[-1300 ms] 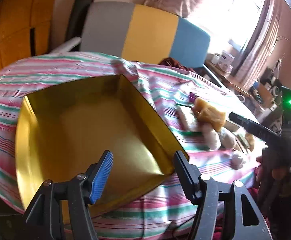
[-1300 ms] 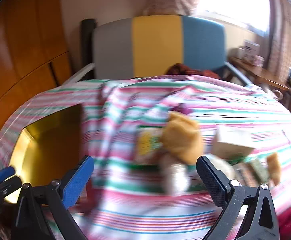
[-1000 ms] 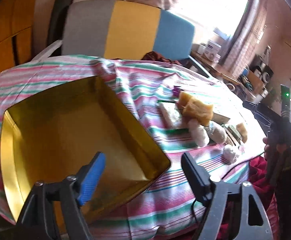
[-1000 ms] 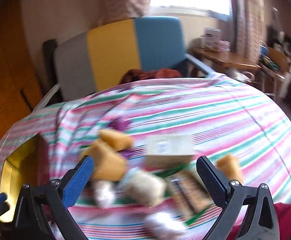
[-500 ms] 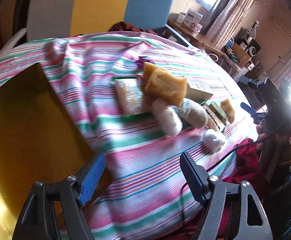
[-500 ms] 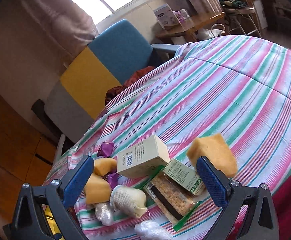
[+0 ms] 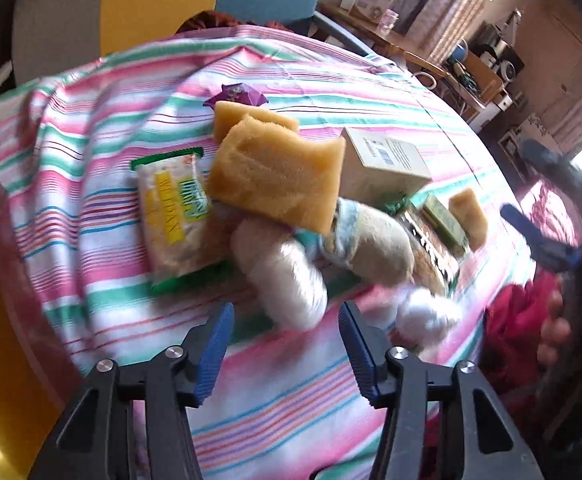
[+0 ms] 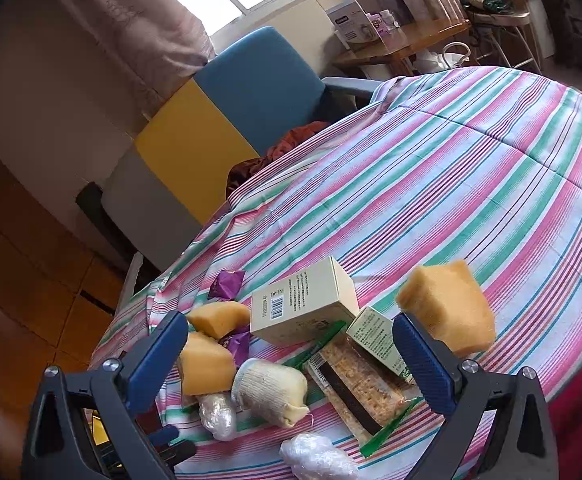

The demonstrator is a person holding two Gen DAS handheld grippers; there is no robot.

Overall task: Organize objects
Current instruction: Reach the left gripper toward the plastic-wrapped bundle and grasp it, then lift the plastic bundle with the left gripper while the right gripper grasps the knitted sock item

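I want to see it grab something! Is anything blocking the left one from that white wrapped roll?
Nothing visible does. The left hand-held gripper is open, and the white wrapped roll lies just beyond its fingertips on the striped cloth.

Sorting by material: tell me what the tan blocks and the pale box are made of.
Tan blocks: likely foam sponge, matte, with a porous, pitted surface and soft, rounded edges. Pale box: probably thin cardboard, smooth and matte, with crisp folded edges, printed text and a barcode.
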